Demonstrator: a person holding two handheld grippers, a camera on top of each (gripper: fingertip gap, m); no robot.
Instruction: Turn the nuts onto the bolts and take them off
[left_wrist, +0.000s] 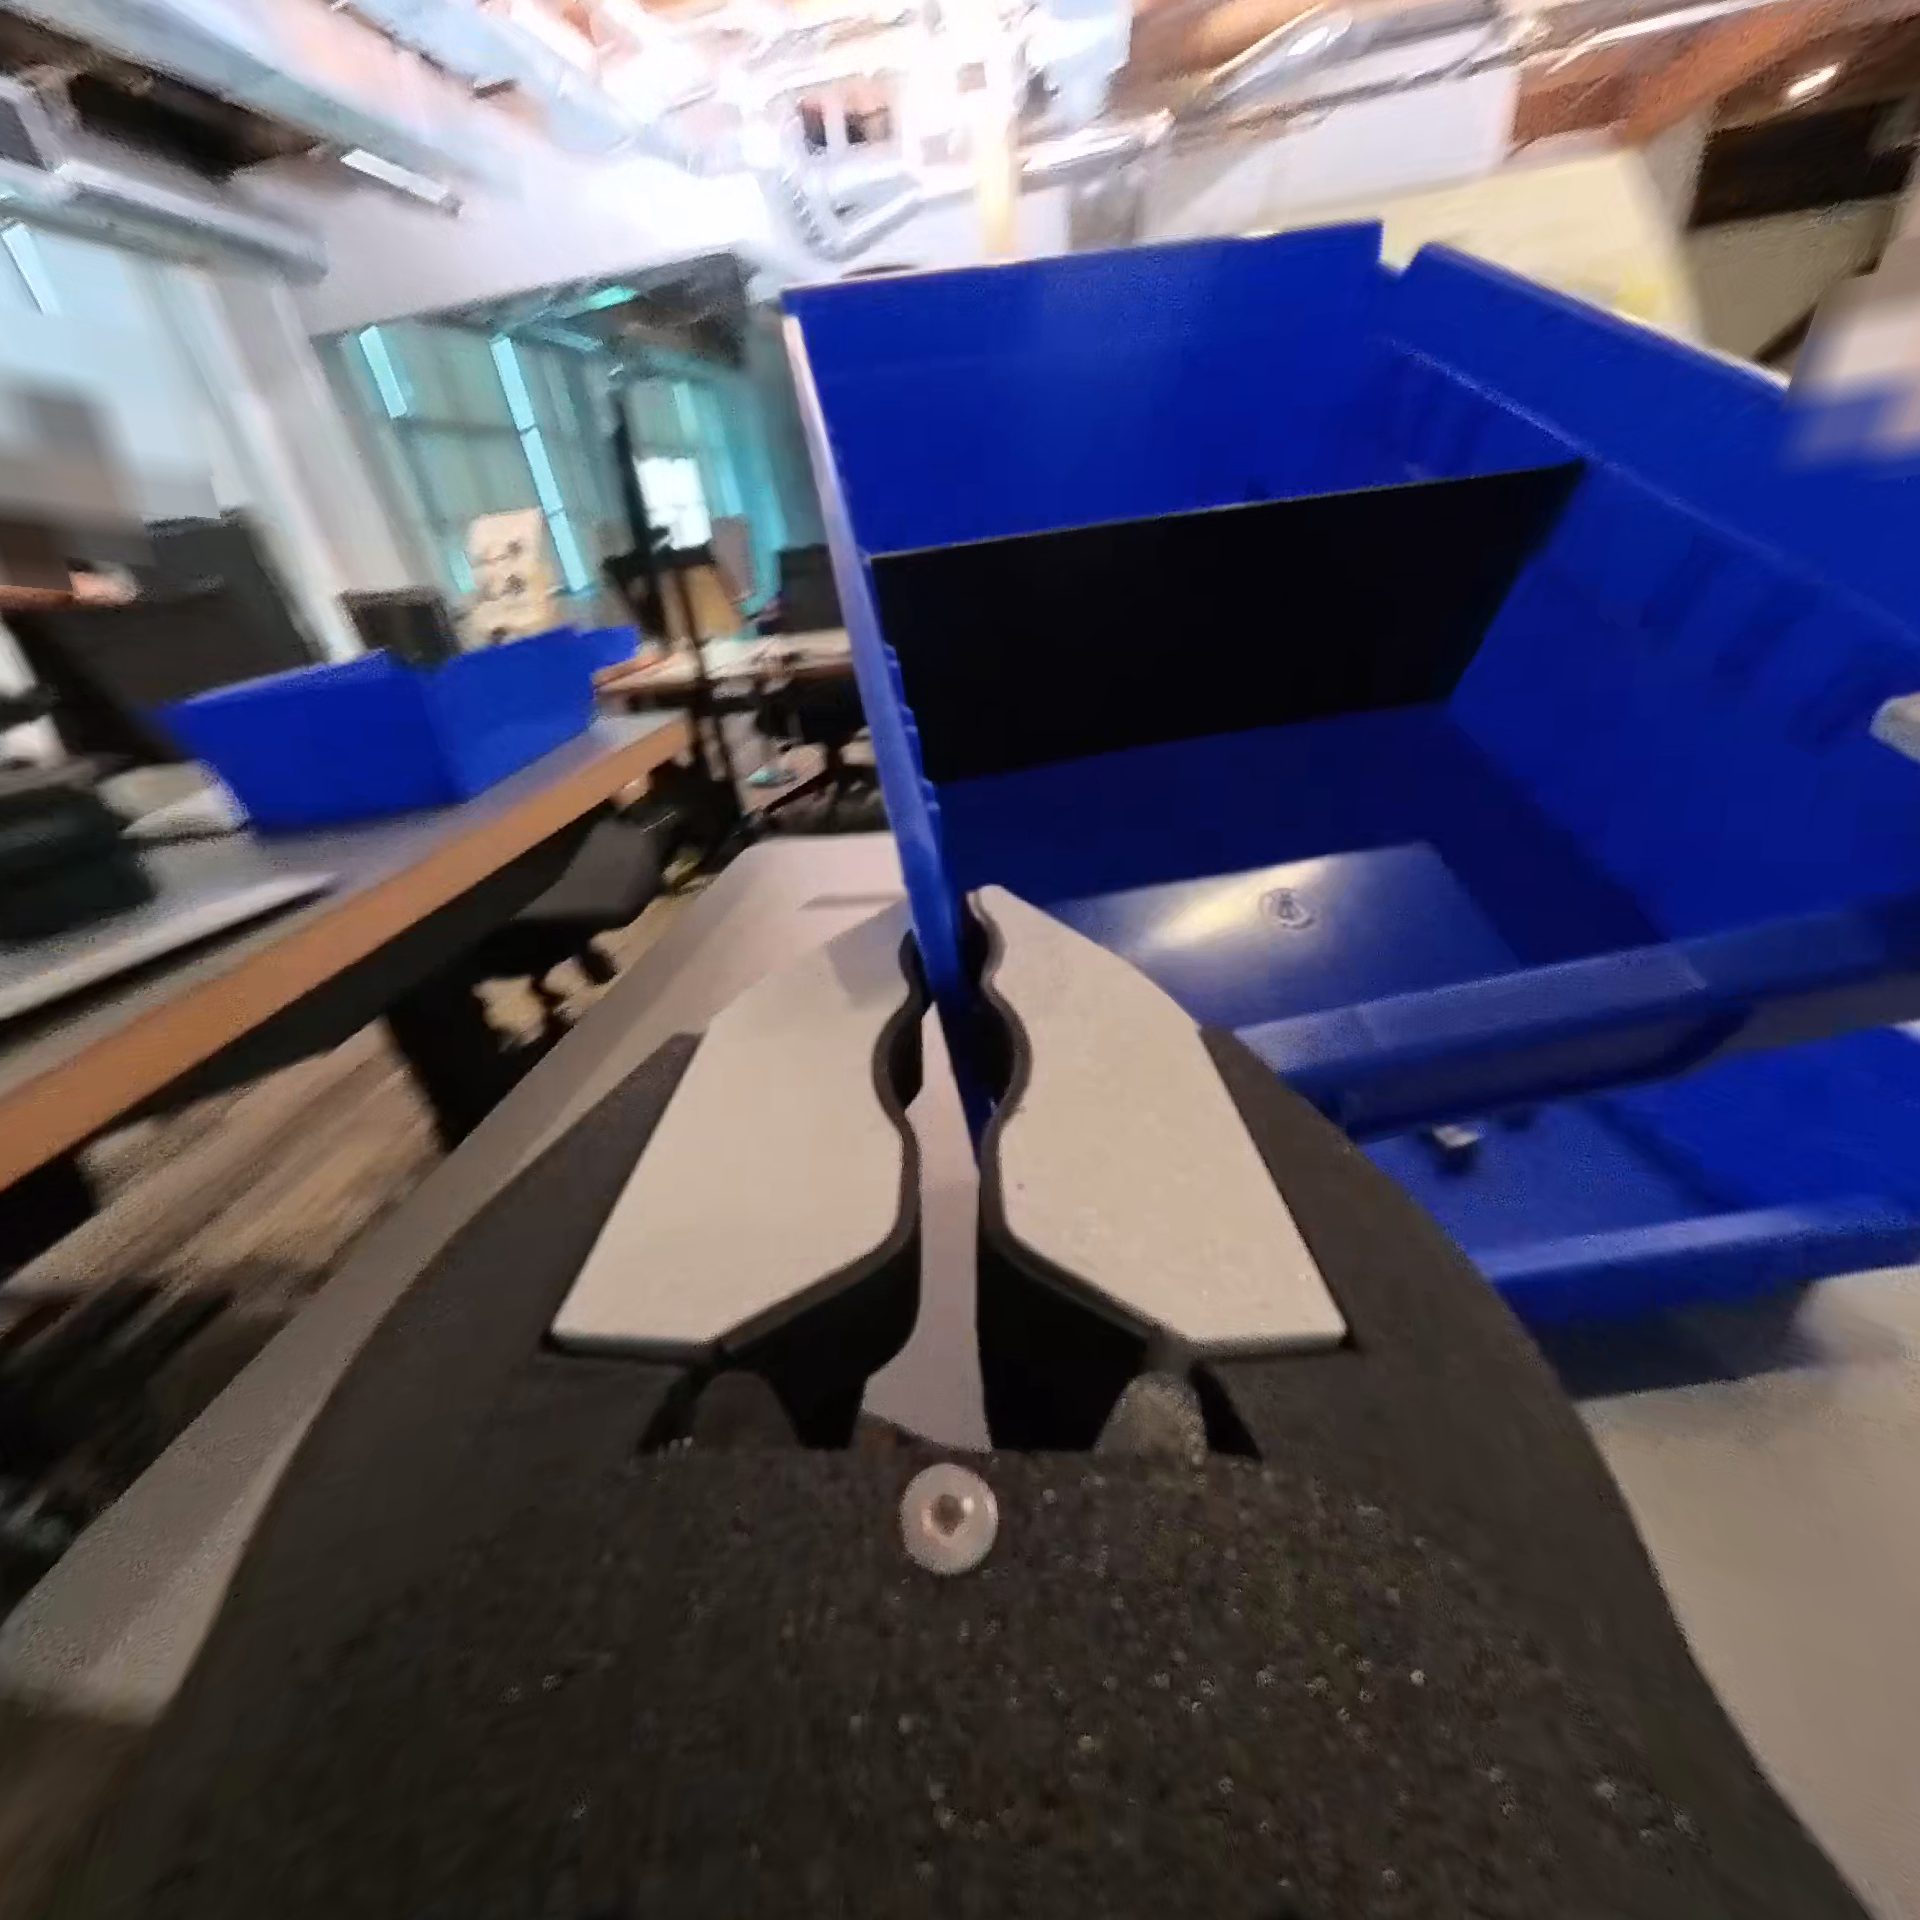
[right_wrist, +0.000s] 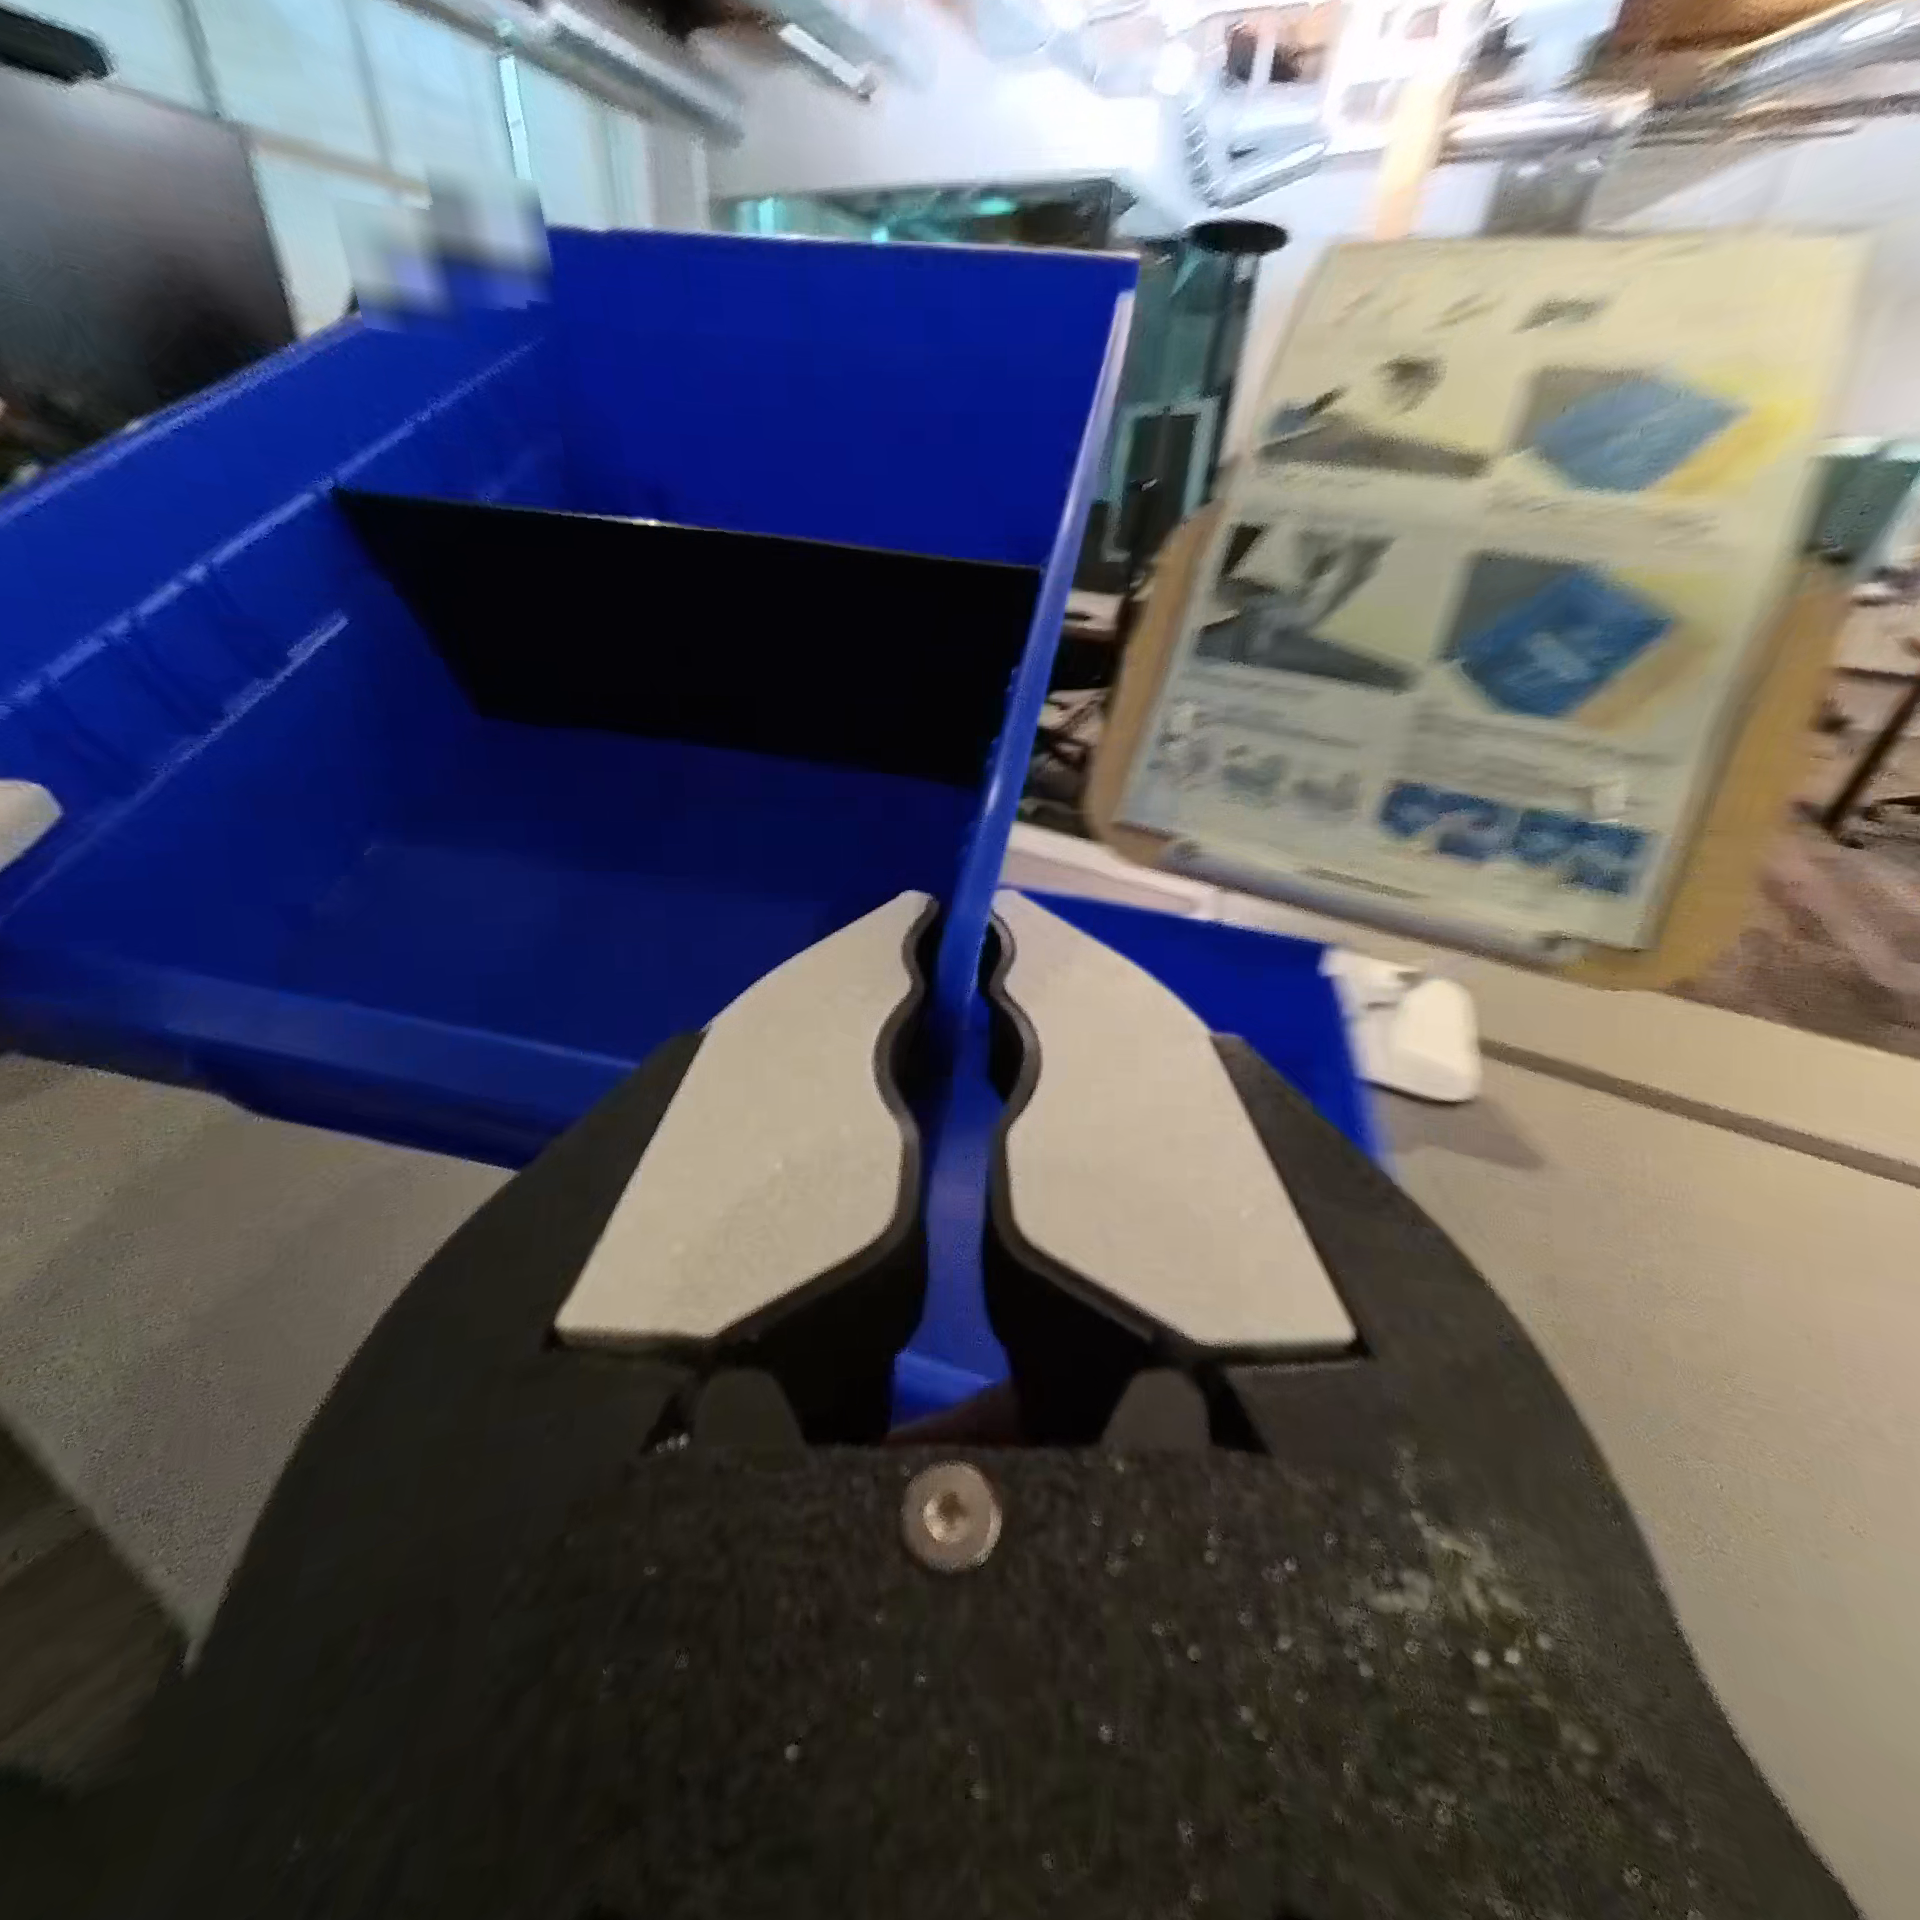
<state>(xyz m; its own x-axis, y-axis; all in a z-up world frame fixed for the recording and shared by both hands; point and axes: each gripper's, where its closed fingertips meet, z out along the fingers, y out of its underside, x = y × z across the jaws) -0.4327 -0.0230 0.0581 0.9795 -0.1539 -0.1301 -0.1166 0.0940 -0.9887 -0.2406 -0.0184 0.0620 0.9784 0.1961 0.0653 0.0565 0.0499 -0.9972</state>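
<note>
A big blue bin (left_wrist: 1351, 436) with a black divider (left_wrist: 1195, 623) is held up and tilted between both grippers. My left gripper (left_wrist: 954, 914) is shut on the bin's left wall. My right gripper (right_wrist: 961, 914) is shut on the bin's right wall (right_wrist: 1049, 582). The near compartment's floor (right_wrist: 468, 935) shows nothing loose on it. A second blue bin (left_wrist: 1714, 1195) lies below on the grey table, with a small metal part (left_wrist: 1455, 1140) in it, too blurred to name. The other gripper's fingertip shows at the frame edge in the left wrist view (left_wrist: 1901, 717) and in the right wrist view (right_wrist: 21, 821).
Further blue bins (left_wrist: 395, 717) stand on a wood-edged table at left. A leaning printed board (right_wrist: 1455, 582) and a white object (right_wrist: 1423, 1029) are at the right. The grey tabletop (right_wrist: 1662, 1351) stretches under the grippers. Some 20 centimetres of space lies between my two pairs of fingers.
</note>
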